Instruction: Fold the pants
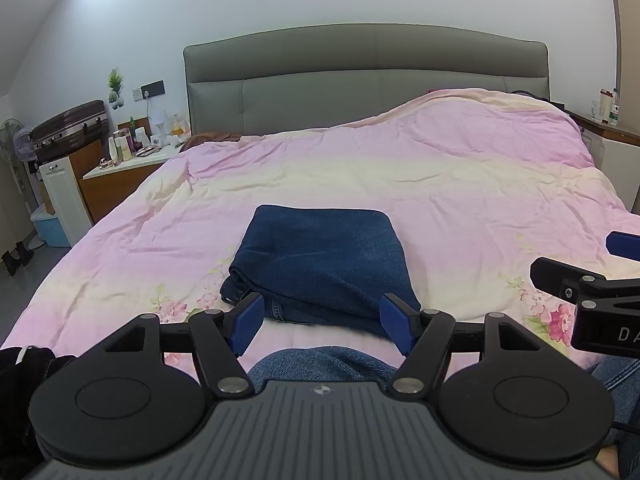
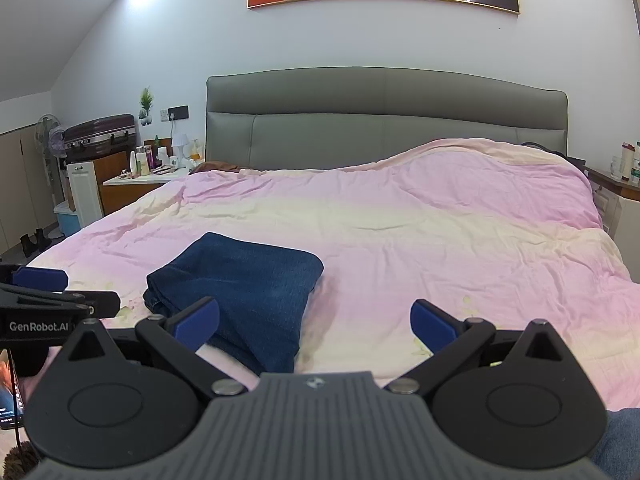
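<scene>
Both grippers sit closest, the left gripper [image 1: 322, 322] and right gripper [image 2: 314, 326], each with its blue fingers spread wide and gripping nothing, apparently drawn back because the folding looks finished. Behind them stretches the bed [image 1: 460, 184] under a rumpled pink cover, grey headboard [image 2: 384, 120] beyond, a cluttered nightstand [image 1: 128, 164] at its side. Folded into a compact stack, the pants [image 1: 320, 264] lie on the cover near its front edge.

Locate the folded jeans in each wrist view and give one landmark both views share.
Left wrist view: folded jeans lie at centre, just beyond the open jaws.
Right wrist view: folded jeans lie left of centre, behind the left blue pad.
Shared landmark: grey headboard.
</scene>
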